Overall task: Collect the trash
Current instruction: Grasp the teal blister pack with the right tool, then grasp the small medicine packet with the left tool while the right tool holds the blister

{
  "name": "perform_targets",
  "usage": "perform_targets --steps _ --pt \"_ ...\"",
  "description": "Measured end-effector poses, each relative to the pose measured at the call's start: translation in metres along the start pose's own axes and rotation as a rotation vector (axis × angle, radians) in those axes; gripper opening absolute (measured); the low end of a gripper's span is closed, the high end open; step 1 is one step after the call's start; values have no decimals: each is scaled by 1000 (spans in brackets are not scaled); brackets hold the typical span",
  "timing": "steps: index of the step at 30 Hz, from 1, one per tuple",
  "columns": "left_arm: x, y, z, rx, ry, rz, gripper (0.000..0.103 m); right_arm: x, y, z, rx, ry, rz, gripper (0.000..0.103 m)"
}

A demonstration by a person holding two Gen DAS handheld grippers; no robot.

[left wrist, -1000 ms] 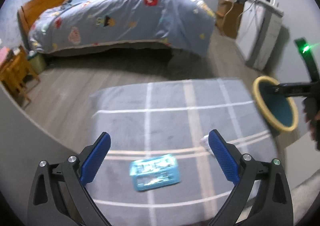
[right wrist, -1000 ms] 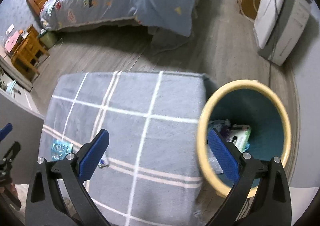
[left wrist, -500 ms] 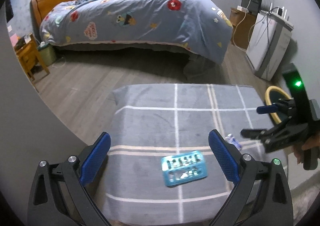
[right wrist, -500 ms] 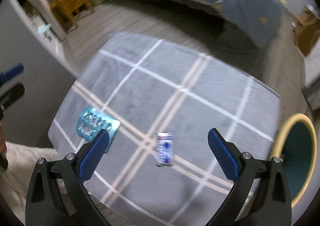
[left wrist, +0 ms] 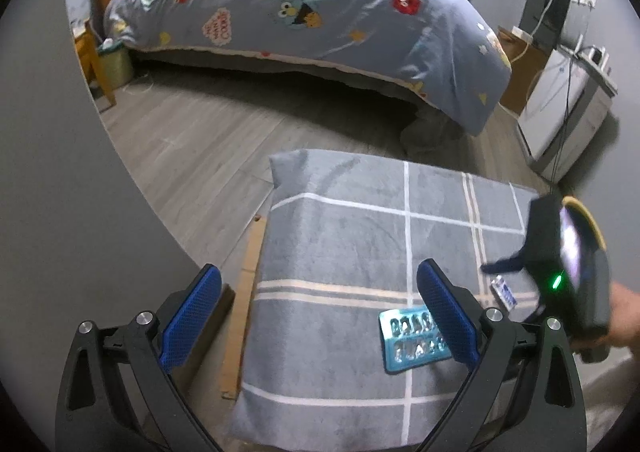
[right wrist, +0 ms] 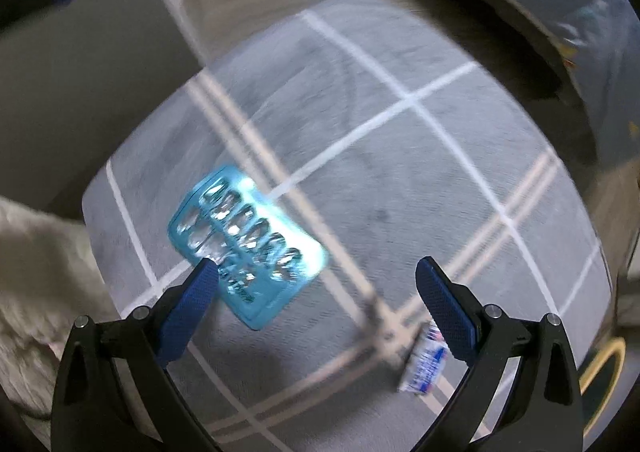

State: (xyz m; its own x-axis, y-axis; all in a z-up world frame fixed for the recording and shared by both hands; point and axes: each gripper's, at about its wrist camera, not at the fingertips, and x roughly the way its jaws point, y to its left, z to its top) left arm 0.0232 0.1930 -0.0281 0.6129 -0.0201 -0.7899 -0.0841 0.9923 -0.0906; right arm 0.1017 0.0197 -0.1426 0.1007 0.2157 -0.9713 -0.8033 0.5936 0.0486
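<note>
A teal blister pack [left wrist: 412, 340] lies on the grey checked cloth [left wrist: 340, 244]; in the right wrist view it [right wrist: 248, 244] sits just ahead of the left finger. A small white and blue wrapper [left wrist: 505, 292] lies to its right, and shows in the right wrist view [right wrist: 424, 368] by the right finger. My left gripper [left wrist: 320, 316] is open and empty over the cloth's near left part. My right gripper [right wrist: 316, 308] is open and empty, low over the cloth between the two pieces; its body shows in the left wrist view [left wrist: 560, 268]. The yellow-rimmed bin [right wrist: 600, 368] stands at the cloth's right edge.
A bed with a blue quilt [left wrist: 304, 20] stands beyond a strip of wood floor [left wrist: 192, 148]. A white appliance [left wrist: 564, 120] and a wooden stand [left wrist: 520, 64] are at the far right. A grey wall [left wrist: 60, 212] is close on the left.
My right gripper has swung left from the bin and come down close over the cloth, near the blister pack and wrapper. My left gripper has shifted left, so both pieces now lie to its right.
</note>
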Motion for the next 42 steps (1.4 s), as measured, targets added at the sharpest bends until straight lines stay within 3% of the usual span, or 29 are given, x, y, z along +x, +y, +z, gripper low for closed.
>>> perform_targets --steps 7,13,17,22,29,42 --pt "5 11 -1 -9 18 11 97 21 29 9 -124 42 52 97" --pt "9 17 -1 -25 27 14 97 39 47 20 -183 59 -18 97" --pt "10 18 -1 -22 32 16 97 42 45 32 -107 40 -26 94" --pt "12 18 -1 -23 35 18 97 38 41 38 -59 25 -7 68" --pt "13 11 -2 -3 37 18 97 34 39 38 -77 51 -20 68" --pt "15 -29 0 61 42 2 97 -16 -9 7 93 -69 -101 68"
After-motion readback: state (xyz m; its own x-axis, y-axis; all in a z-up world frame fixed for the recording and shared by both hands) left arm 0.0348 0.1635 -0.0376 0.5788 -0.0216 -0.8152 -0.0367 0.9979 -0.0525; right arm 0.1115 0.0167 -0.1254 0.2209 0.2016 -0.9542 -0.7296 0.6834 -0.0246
